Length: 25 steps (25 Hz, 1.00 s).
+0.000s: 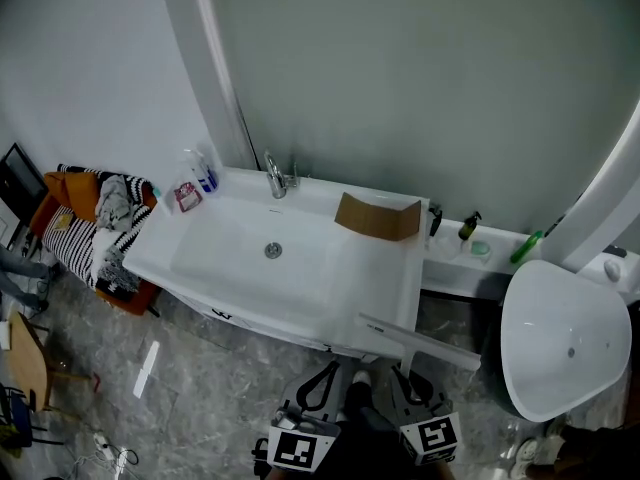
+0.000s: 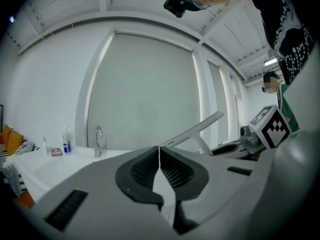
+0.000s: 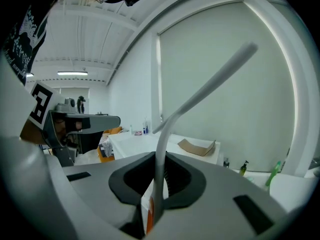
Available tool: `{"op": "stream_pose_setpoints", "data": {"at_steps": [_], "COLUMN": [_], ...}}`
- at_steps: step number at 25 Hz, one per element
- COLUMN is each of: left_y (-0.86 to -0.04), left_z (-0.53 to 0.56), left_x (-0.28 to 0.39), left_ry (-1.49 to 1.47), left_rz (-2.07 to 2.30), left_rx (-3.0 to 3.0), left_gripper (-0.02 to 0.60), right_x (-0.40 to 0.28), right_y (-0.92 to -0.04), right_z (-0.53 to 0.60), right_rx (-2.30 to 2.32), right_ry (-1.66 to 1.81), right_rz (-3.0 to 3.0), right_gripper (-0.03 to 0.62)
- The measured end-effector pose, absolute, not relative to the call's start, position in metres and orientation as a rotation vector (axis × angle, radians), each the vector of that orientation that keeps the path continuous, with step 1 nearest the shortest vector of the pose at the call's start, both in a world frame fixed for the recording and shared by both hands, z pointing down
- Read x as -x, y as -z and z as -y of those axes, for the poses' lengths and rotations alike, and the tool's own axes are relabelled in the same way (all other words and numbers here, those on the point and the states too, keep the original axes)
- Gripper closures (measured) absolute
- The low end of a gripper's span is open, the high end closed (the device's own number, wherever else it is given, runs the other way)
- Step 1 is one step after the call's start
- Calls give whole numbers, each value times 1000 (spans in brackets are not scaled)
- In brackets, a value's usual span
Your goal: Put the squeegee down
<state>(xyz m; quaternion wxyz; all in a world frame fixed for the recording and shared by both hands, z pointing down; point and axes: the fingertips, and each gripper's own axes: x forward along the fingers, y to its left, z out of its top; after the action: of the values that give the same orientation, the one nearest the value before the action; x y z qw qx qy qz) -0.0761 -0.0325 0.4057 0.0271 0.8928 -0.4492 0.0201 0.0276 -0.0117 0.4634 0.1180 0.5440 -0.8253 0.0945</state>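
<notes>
The squeegee (image 1: 418, 341) is white with a long blade, and it hangs over the front right corner of the white sink counter (image 1: 385, 278). My right gripper (image 1: 405, 370) is shut on its handle. In the right gripper view the handle (image 3: 160, 159) rises from between the pads, and the blade (image 3: 220, 79) slants up to the right. My left gripper (image 1: 326, 380) is beside the right one, just left of it, with its jaws shut on nothing. In the left gripper view (image 2: 159, 166) the pads meet, and the squeegee (image 2: 197, 129) shows beyond them.
A faucet (image 1: 275, 178) and a basin drain (image 1: 272, 251) lie left of the squeegee. A curved cardboard piece (image 1: 377, 216) stands on the counter's back right. Bottles (image 1: 204, 174) sit at the back left, and small bottles (image 1: 468, 226) on the ledge. A white tub (image 1: 565, 338) is on the right, and a chair with clothes (image 1: 95, 218) on the left.
</notes>
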Motion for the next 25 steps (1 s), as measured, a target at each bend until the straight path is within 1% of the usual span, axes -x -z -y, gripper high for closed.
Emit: {"op": "stream_pose_setpoints", "data": {"at_steps": [14,25], "left_y": [-411,-421], "left_z": [145,193], "left_x": [50,39], "left_ry": [-36,-84], "left_rz": [1417,1364], "left_rx": [-2674,-2668], "left_gripper": [571,571], "right_x": [-61,-74], "right_y": [-474,-482], "right_z": [136,172], "right_rx": [-1547,-1600], "right_ry": [-391,-461], "right_rz": [2434,2407], "right_gripper": [546,546]}}
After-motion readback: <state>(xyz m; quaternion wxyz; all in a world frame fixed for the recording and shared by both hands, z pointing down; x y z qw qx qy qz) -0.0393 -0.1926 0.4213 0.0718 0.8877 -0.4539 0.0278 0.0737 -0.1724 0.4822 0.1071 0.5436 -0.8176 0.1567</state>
